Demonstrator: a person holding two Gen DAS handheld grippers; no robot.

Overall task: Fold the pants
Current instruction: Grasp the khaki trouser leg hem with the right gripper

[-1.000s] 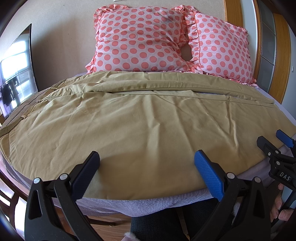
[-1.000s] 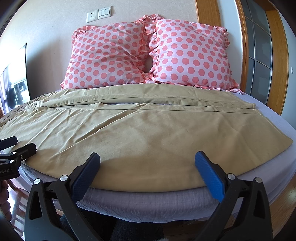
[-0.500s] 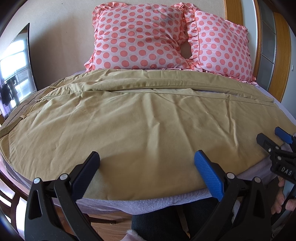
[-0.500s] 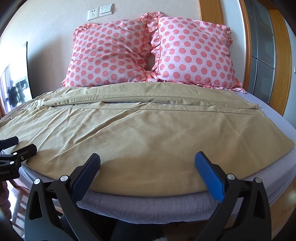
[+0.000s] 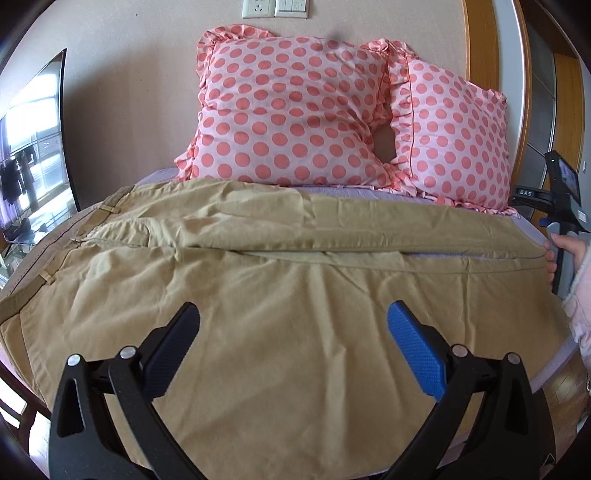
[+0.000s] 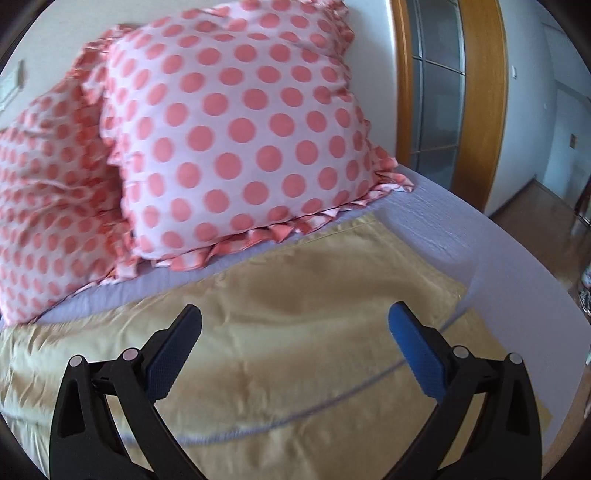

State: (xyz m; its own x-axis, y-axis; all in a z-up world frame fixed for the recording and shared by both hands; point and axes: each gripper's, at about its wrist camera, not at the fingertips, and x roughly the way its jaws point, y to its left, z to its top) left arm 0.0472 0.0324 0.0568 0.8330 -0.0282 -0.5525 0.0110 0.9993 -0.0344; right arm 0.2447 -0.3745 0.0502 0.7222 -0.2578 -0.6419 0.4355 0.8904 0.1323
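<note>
Pants (image 5: pixel 295 314): tan, spread flat across the bed (image 5: pixel 524 225), waistband at the left edge, legs running right to the hems. The two legs lay side by side with a narrow strip of lilac sheet showing between them, a layout that suits folding one leg over the other lengthwise.

Left hand-held gripper (image 5: pixel 293 332): jaws wide, nothing between them, poised above the near leg around mid-thigh. Probably placed to take the near edge.

Right hand-held gripper (image 6: pixel 295 332): jaws wide, empty, above the hem end of the pants near the bed's right side. Probably placed for the cuff end, so both grippers could lift one long edge together.

Pillows (image 5: pixel 288 110): two, pink-dotted, propped at the headboard wall, clear of the pants though the frill came near the far leg.

Left view only: the whole garment, the waistband with belt loops, a wall socket (image 5: pixel 258 8), and the right gripper's body in the person's hand (image 5: pixel 565 251) beside the cuffs.

Right view only: the hem corner (image 6: pixel 454 291) close up, bare sheet beyond it, a door frame and the floor; somewhat blurred.
</note>
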